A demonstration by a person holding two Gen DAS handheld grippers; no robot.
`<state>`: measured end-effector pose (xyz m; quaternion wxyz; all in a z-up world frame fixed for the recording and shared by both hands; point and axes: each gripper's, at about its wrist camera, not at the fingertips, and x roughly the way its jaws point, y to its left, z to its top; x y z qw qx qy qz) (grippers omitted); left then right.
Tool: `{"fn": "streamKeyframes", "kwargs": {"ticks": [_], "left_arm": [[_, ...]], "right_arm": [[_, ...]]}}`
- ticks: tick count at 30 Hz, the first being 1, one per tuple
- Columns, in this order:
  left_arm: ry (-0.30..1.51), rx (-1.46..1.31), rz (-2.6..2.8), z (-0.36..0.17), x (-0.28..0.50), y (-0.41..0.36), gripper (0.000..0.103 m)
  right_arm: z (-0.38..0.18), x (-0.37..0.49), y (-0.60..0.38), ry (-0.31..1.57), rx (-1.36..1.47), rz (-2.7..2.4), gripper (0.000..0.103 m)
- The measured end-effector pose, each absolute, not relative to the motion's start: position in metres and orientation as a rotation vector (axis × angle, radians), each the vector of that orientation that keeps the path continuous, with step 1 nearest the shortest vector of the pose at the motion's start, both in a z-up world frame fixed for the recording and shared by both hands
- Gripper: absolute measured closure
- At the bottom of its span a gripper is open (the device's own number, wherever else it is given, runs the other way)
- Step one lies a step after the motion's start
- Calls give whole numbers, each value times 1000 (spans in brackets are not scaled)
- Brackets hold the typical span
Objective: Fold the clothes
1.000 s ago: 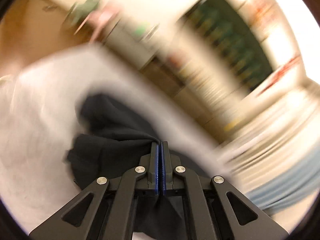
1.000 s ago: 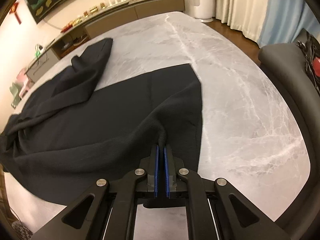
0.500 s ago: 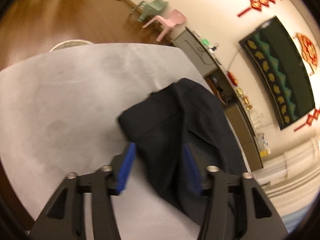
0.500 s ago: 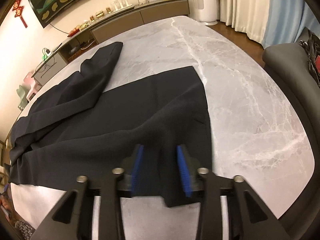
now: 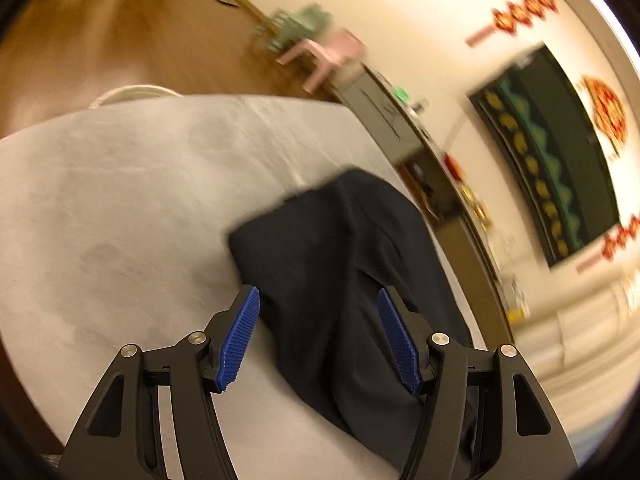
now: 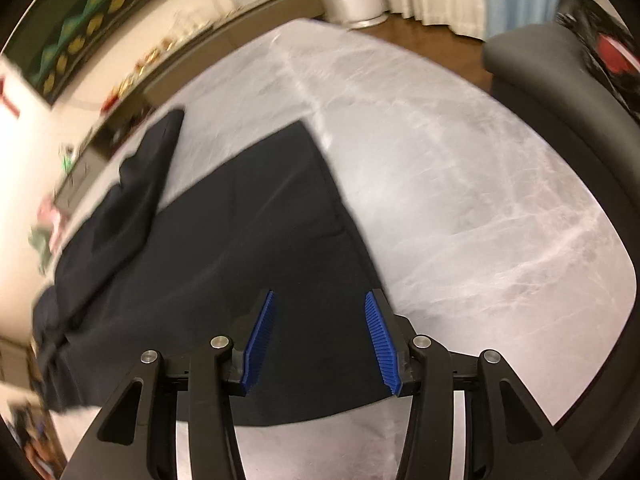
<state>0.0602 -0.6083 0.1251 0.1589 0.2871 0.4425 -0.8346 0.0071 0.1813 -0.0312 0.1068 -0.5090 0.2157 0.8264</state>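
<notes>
Left wrist view: left tongs (image 5: 318, 334) spread wide, empty, above the black garment (image 5: 340, 264); right tongs (image 6: 319, 338) likewise on the counter (image 6: 480, 208).

Warm indoor light fills both fisheye views; motion blur smears the background, edges curve and darken, and the wall (image 5: 420, 8) glares.

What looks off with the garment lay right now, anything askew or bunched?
The black garment lies mostly flat on the marble table, but its far-left part is folded over and rumpled rather than squared. One strip sticks out at an angle toward the far edge. Both the left gripper and right gripper are open, holding nothing. Nothing spilled or damaged.
</notes>
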Motion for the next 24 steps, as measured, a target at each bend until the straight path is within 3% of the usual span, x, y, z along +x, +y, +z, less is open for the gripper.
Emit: {"fn": "streamKeyframes", "kwargs": {"ticks": [3,5,6,7,8,11,14,16,17,18,19,24], "left_arm": [[1221,946,-2437,123,29,-586,33],[1195,1041,-2427,112,10,-578,34],[1191,1069,-2389,103,8,-581,43],[1187,1096,-2350,93,6,-583,58],[1182,1122,-2312,84,5,-586,94],[1337,1060,-2255,76,31,-605,95],[1304,944,-2315,97,60,-606,95],[1378,854,-2349,108,74,-609,93],[1400,827,-2346,110,78,-610,77],[1415,804,-2339,113,80,-610,46],[1420,801,-2329,113,78,-609,36],[1271,957,-2333,114,23,-597,37]], "right_arm": [[-35,-7,152,400,-1580,2463,54],[-36,-14,132,165,-1602,2465,62],[-36,-15,126,86,-1598,2462,63],[-36,-16,122,17,-1591,2458,63],[-36,-16,122,-13,-1586,2449,63],[-36,-17,133,-109,-1553,2360,65],[-33,-16,140,-105,-1534,2335,65],[-27,-13,142,-64,-1511,2360,65],[-22,-11,140,-41,-1491,2385,65],[-17,-8,139,-17,-1471,2410,65],[-15,-6,137,22,-1469,2439,65],[-19,-5,124,224,-1558,2562,65]]}}
